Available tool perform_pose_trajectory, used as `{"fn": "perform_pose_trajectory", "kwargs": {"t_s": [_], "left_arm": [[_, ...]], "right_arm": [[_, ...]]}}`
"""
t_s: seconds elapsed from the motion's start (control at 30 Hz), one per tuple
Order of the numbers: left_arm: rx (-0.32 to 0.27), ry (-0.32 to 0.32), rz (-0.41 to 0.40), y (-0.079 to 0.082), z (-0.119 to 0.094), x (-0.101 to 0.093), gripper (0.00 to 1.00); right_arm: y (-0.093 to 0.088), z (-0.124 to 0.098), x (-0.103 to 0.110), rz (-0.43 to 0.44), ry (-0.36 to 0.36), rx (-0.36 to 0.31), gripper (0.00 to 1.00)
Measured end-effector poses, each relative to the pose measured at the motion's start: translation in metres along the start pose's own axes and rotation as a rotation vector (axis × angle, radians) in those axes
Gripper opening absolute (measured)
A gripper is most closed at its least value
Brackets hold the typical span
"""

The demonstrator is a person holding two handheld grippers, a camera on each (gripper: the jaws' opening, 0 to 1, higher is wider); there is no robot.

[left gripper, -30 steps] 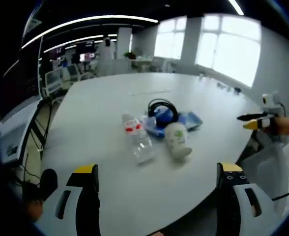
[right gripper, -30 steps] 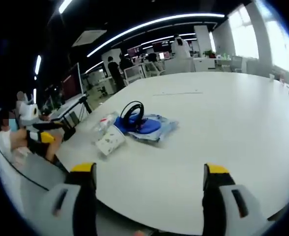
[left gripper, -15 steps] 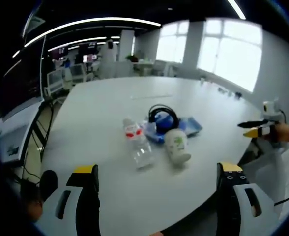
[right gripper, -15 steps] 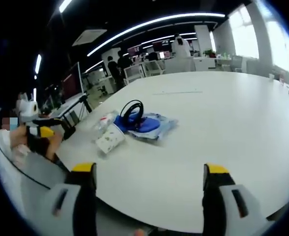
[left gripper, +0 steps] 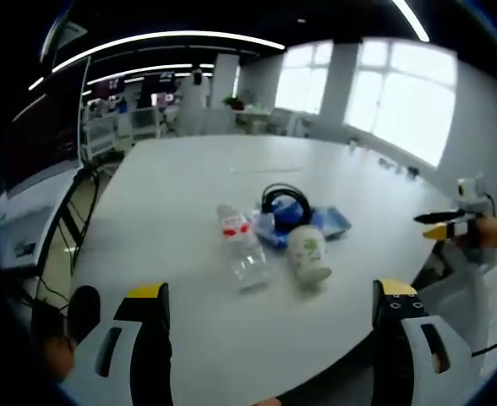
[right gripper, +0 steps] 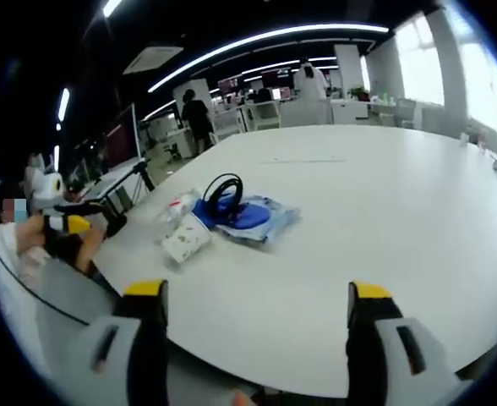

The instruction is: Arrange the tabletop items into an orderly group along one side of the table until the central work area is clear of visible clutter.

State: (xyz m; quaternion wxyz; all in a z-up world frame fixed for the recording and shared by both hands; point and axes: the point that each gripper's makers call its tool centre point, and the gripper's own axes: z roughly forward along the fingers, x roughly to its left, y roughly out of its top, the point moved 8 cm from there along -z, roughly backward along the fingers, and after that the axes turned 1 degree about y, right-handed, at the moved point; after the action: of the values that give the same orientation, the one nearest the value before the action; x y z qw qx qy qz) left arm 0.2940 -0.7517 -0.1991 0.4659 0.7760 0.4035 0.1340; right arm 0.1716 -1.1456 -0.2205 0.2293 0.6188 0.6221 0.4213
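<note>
Both sets of jaws are standing spread wide and gripping nothing: your left gripper (left gripper: 270, 326) and right gripper (right gripper: 257, 326) are hanging off the near edge of the table (left gripper: 181, 178), well short of the clutter. You are looking at one tight cluster, and the paper cup (left gripper: 308, 254) is the thing to steer by. It is lying on its side; the plastic bottle (left gripper: 242, 249) is lying just beside it toward your left gripper, and behind the cup a blue pouch (left gripper: 329, 222) is resting flat with a black coiled cable (left gripper: 282, 200) on top of it. From the right gripper view the same cup (right gripper: 186, 238) is sitting nearest the table edge, with the pouch (right gripper: 257, 218) beyond it. The cup will probably be light and easy to crush, so you are best taking it across the middle of its wall with a gentle squeeze. The bottle looks clear and nearly empty, likely light, slick and prone to rolling; take it around the body. The pouch looks soft and limp, and the cable may slide off it when lifted. The tabletop is white, smooth and broad, bare around the cup's group. Around you an open office is stretching away, with ceiling light strips, desks and bright windows.
</note>
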Motion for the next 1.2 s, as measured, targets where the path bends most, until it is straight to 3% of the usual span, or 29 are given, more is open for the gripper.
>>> {"fn": "perform_pose_trajectory", "kwargs": {"t_s": [0.37,0.63,0.83,0.97,1.2], "left_arm": [[0.041,-0.037,0.009,-0.009,0.001,0.012,0.97],[0.042,-0.056,0.009,-0.014,-0.003,0.015,0.97],[0.054,-0.061,-0.001,-0.018,-0.007,0.007,0.97],[0.037,-0.040,0.001,-0.015,-0.008,0.001,0.97],[0.007,0.002,-0.054,-0.015,0.001,-0.014,0.97]], "right_arm": [[0.008,0.018,0.020,-0.076,0.057,0.074,0.86],[0.014,0.027,0.031,-0.135,0.072,0.082,0.84],[0.016,0.035,0.033,-0.148,0.100,0.087,0.82],[0.017,0.052,0.025,-0.135,0.118,0.114,0.79],[0.033,0.065,0.018,-0.111,0.158,0.113,0.74]]}}
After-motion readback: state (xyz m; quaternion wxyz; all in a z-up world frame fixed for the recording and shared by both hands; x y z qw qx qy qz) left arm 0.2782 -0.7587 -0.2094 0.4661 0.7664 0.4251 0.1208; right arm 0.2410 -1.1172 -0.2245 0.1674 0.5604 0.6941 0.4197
